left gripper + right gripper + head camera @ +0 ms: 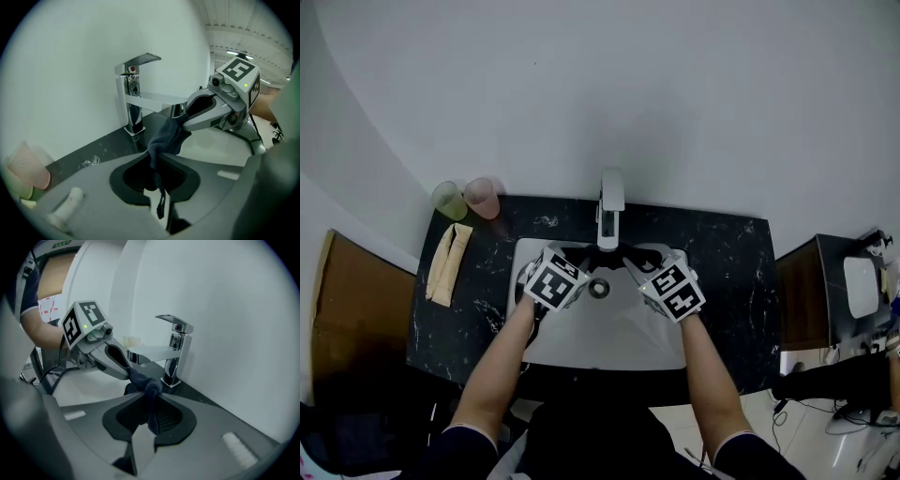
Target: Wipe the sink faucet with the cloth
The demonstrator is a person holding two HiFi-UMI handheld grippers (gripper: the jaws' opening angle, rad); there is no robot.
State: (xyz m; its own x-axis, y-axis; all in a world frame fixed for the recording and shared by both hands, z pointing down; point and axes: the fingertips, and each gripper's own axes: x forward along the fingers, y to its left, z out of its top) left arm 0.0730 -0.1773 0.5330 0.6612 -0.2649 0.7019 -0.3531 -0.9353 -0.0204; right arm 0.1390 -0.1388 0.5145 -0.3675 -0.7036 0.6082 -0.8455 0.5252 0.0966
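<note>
Holding the dark blue-grey fabric cloth (168,133) by both ends, stretched as a short band just in front of the chrome square-bodied sink faucet (133,89). Pinches one end in the left gripper (153,154), jaws closed to a narrow slit on the bunched fabric, with a loose tail hanging down behind them. Clamps the other end in the right gripper (151,393), jaws drawn tight on a knot of the same cloth. Hangs low over the white rectangular sink basin (619,337), set in the black speckled stone counter (727,267), with the band right below the tip of the flat spout in the head view. Cannot tell whether fabric and spout touch or merely lie just beside each other.

Judging by this: pick-up and positioning done, wiping itself at most barely begun. Shows no cloth on the spout's top, the upright body or the flat lever handle, so leaves all of these to be rubbed. Calls next, most likely, for drawing the band against the spout and working it back and forth. Leaves untouched, well off to the left on the counter, a folded beige towel (448,264), a translucent green cup (448,200) and a translucent pink cup (483,197).
</note>
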